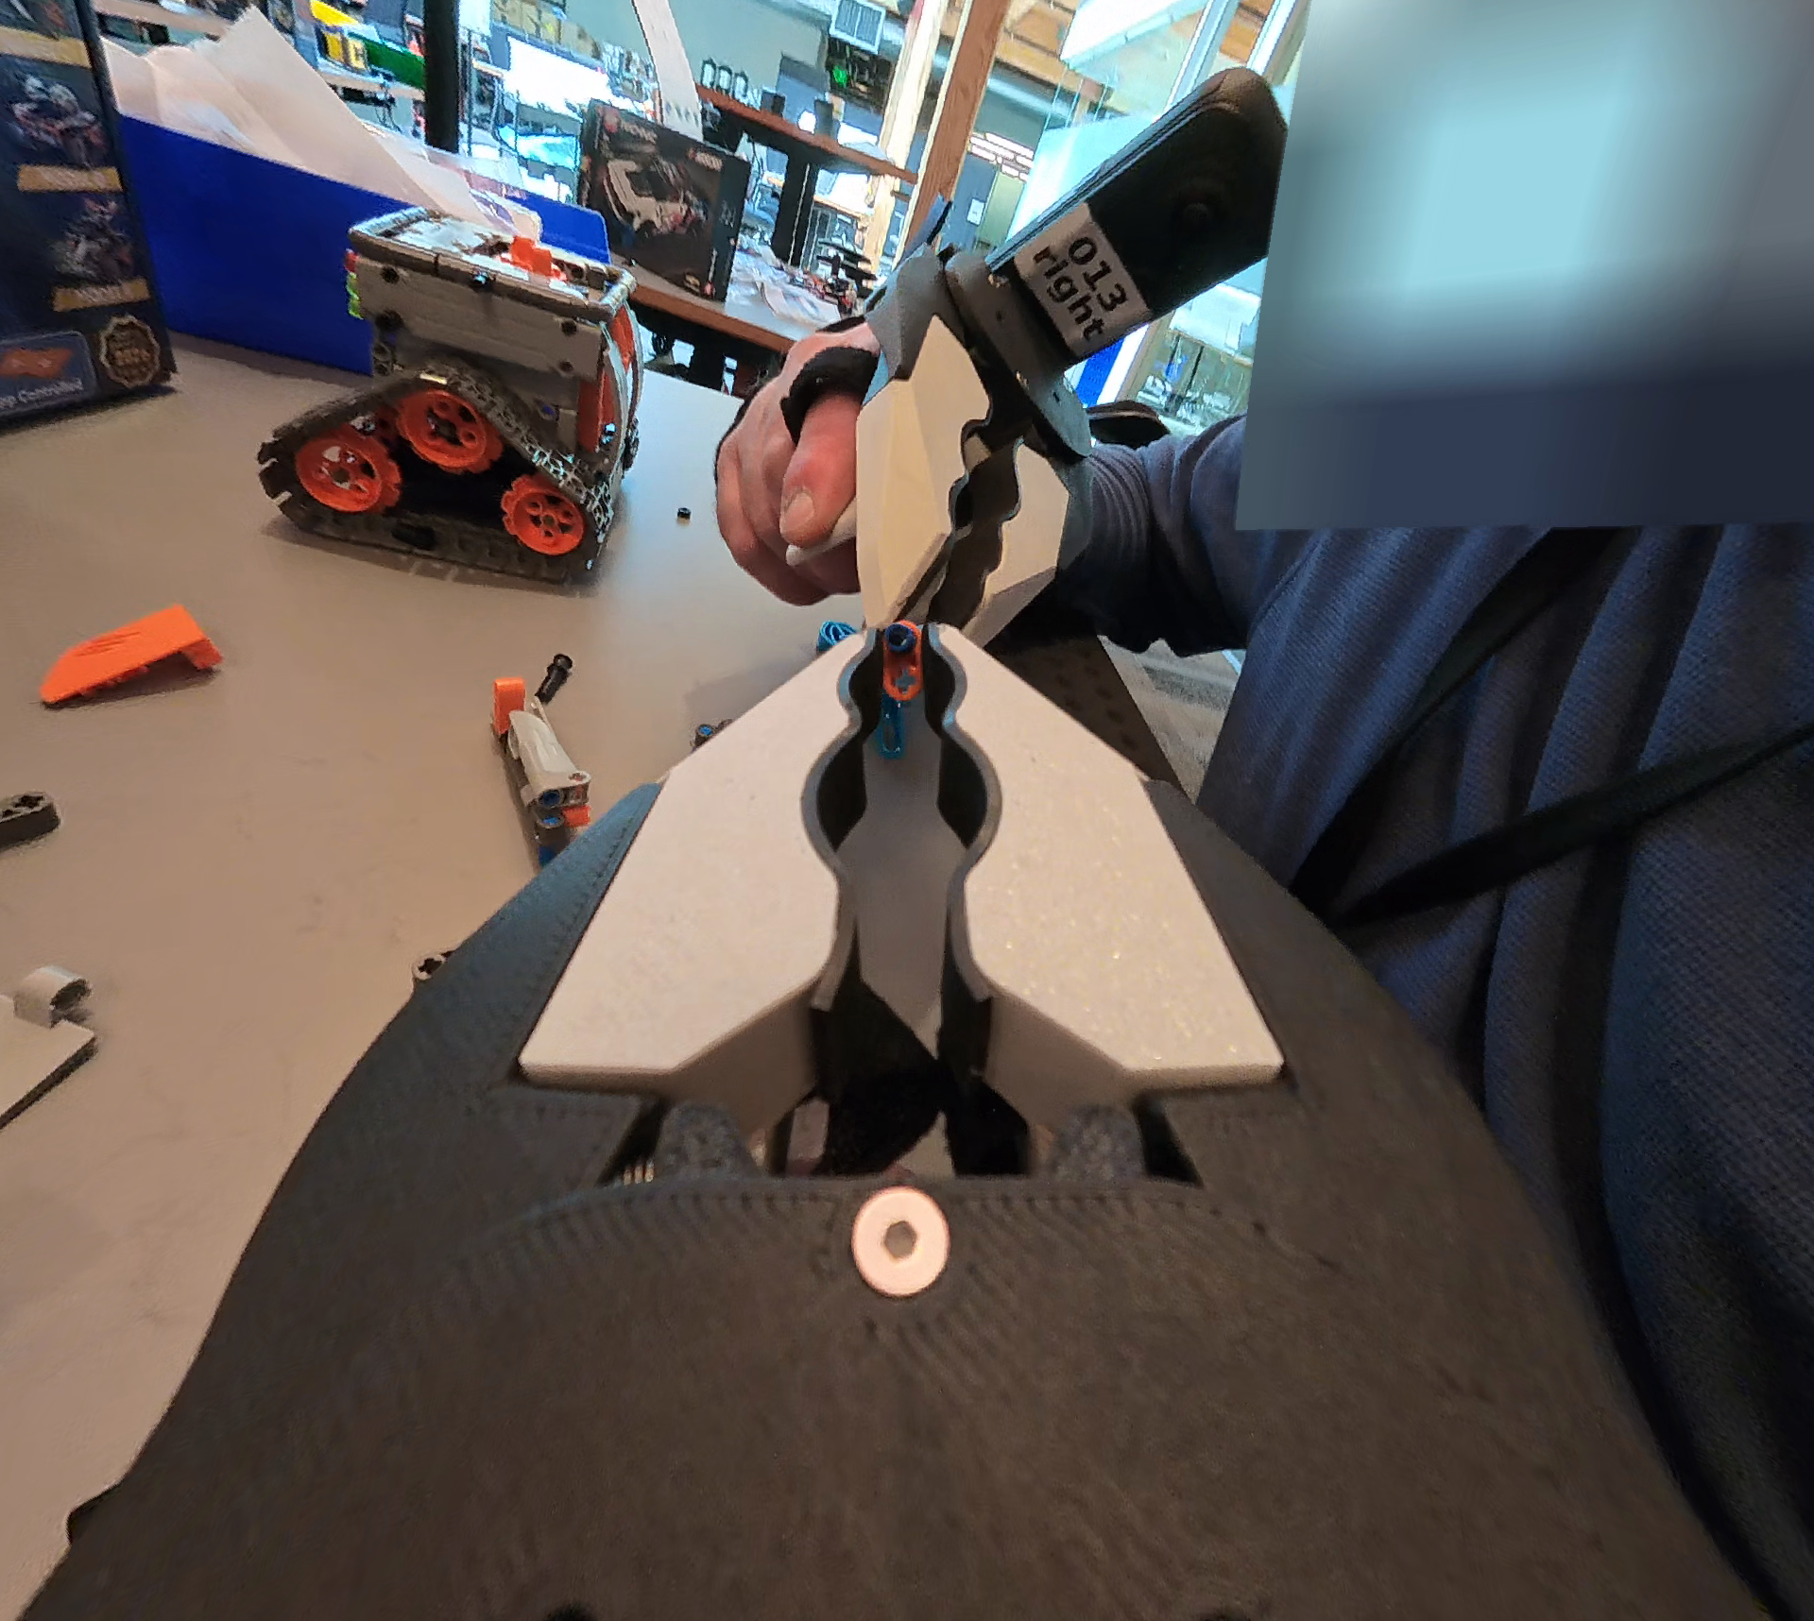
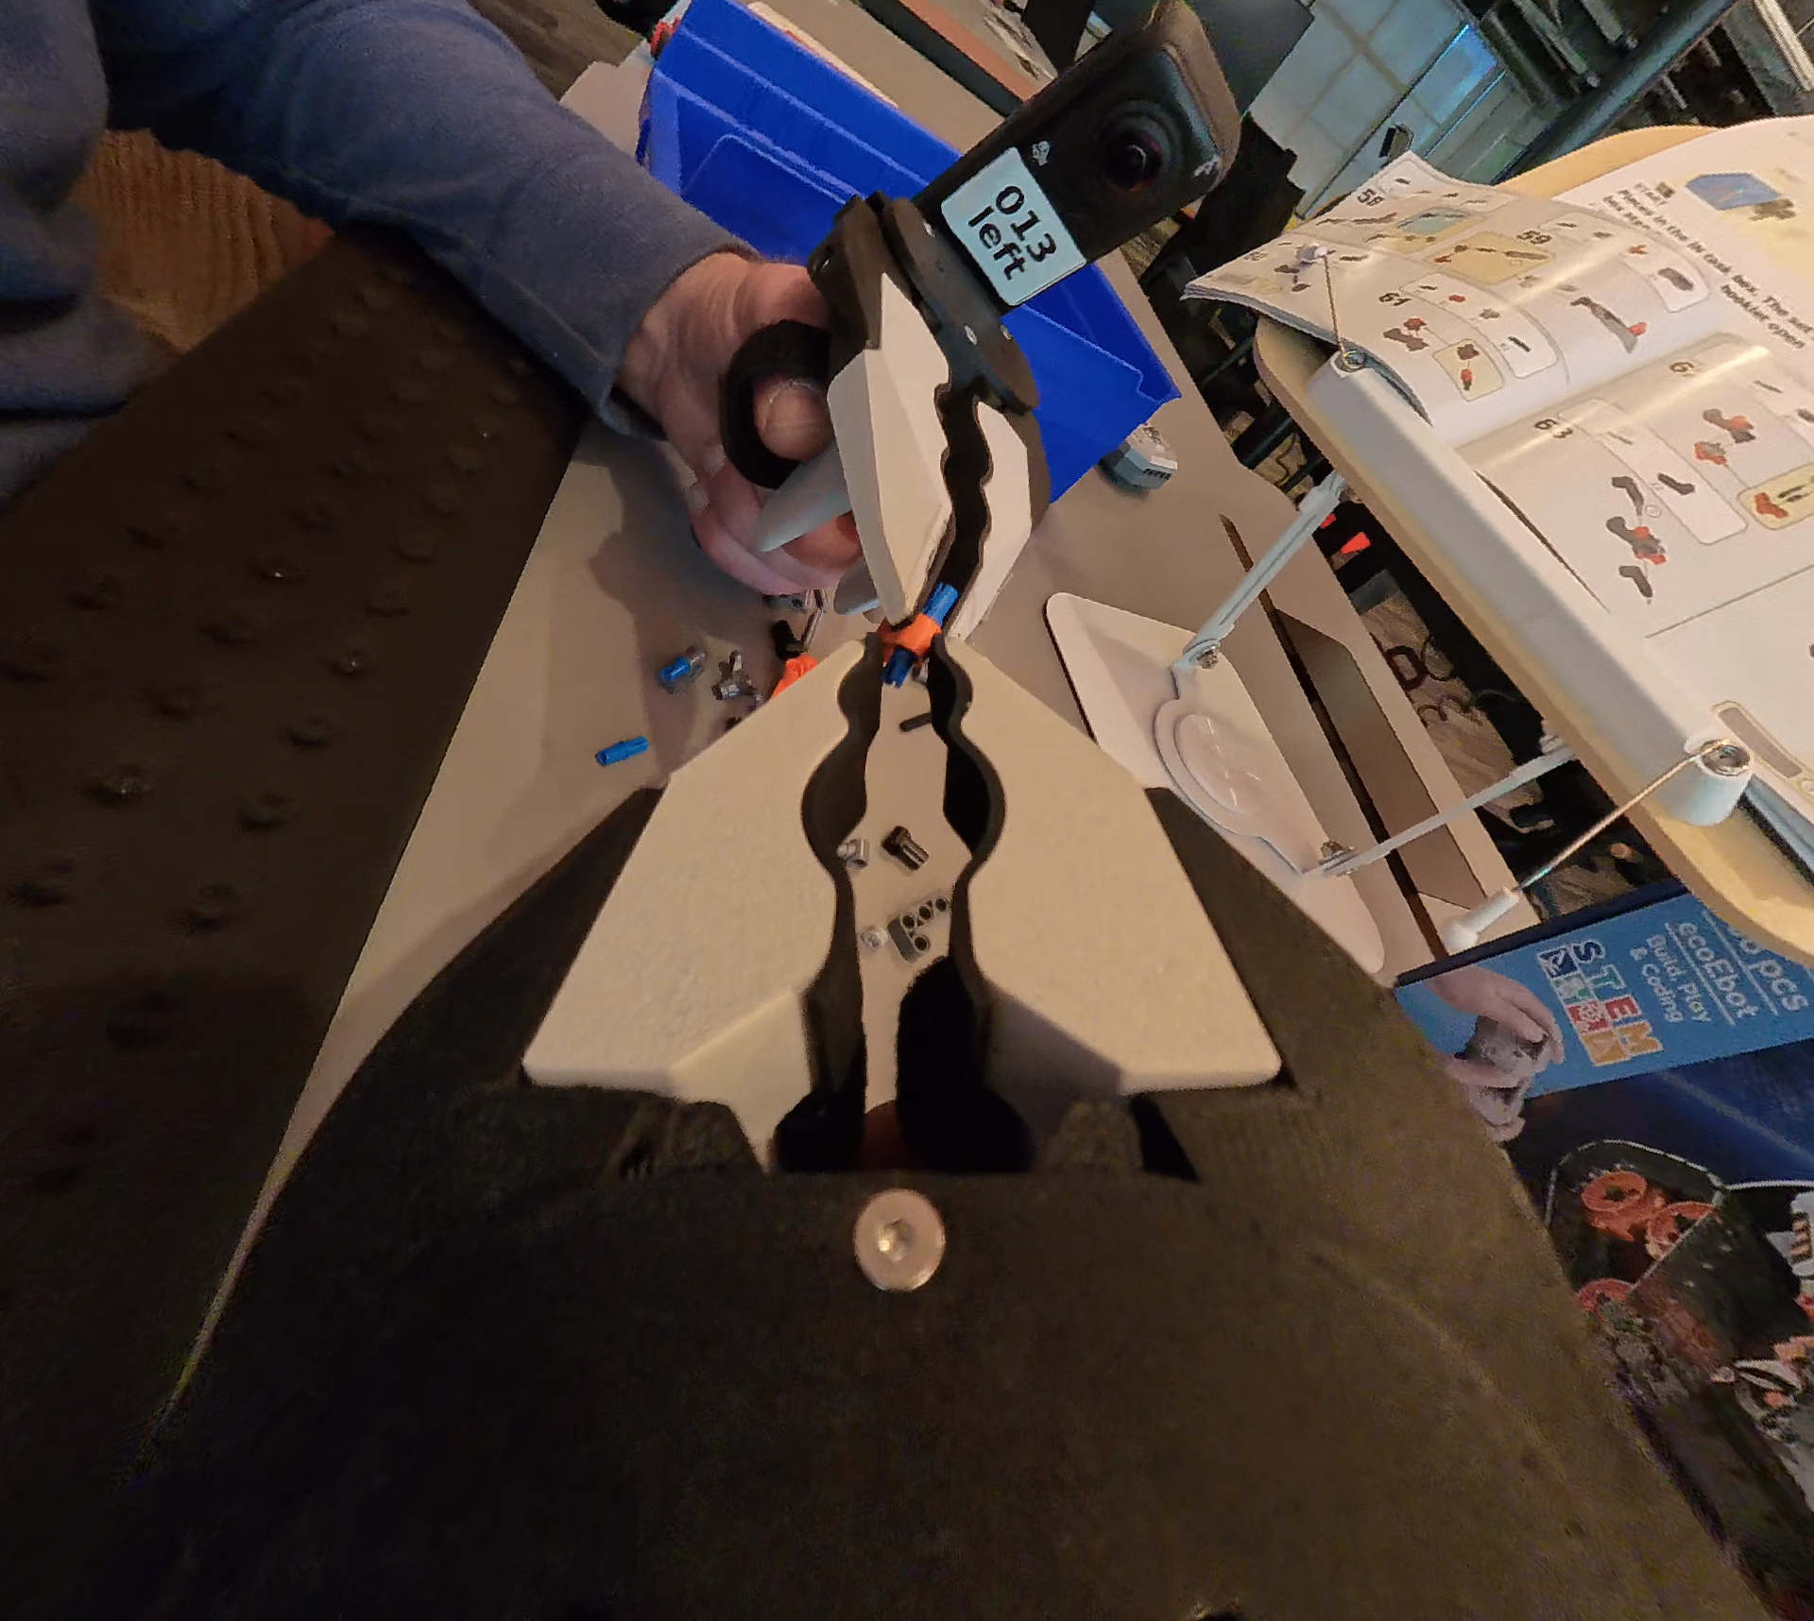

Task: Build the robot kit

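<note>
- It looked like a maker workshop: far shelves held stacked kits and bins.
- Toy brick parts littered a grey worktable.

The small connector piece was orange with blue pins; the tracked vehicle grey with orange wheels; the bin blue.

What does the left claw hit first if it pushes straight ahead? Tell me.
Almost at once, the right claw: its tips meet the left claw tip to tip over the small orange and blue piece pinched there. Beyond it sits the person's hand. Exact depth is unclear.
</note>
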Motion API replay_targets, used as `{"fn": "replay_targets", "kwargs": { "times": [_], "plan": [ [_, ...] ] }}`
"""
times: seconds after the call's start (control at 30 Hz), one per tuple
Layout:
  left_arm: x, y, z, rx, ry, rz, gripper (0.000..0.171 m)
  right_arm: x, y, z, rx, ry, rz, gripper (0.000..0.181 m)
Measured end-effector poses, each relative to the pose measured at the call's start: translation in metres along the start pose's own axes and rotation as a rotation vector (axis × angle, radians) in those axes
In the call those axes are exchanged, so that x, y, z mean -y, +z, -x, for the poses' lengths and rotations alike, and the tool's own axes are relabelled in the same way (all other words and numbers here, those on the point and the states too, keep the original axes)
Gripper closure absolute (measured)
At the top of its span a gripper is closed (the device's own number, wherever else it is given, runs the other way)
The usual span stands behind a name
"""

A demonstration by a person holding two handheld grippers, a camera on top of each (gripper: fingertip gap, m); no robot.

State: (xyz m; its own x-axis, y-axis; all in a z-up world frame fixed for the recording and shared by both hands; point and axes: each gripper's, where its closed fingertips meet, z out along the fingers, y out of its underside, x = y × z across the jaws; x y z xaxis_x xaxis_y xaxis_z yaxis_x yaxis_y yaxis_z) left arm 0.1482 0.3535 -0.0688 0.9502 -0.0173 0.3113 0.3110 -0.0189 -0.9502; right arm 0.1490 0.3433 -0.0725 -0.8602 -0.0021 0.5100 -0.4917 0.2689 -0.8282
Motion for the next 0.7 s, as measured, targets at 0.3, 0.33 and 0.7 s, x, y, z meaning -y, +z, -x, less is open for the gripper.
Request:
{"fn": "replay_targets", "kwargs": {
  "times": [0.3, 0.33, 0.7],
  "plan": [
    [0.007, -0.001, 0.002, 0.013, 0.001, -0.038, 0.166, 0.004, -0.001, -0.007, -0.022, 0.036, -0.026, 0.175],
    [0.007, -0.001, 0.002, 0.013, 0.001, -0.040, 0.166, 0.004, -0.001, -0.007, -0.022, 0.044, -0.029, 0.175],
    [0.012, -0.002, 0.005, 0.024, -0.022, -0.069, 0.164, 0.006, -0.002, -0.014, -0.036, 0.099, -0.060, 0.175]
  ]
}}
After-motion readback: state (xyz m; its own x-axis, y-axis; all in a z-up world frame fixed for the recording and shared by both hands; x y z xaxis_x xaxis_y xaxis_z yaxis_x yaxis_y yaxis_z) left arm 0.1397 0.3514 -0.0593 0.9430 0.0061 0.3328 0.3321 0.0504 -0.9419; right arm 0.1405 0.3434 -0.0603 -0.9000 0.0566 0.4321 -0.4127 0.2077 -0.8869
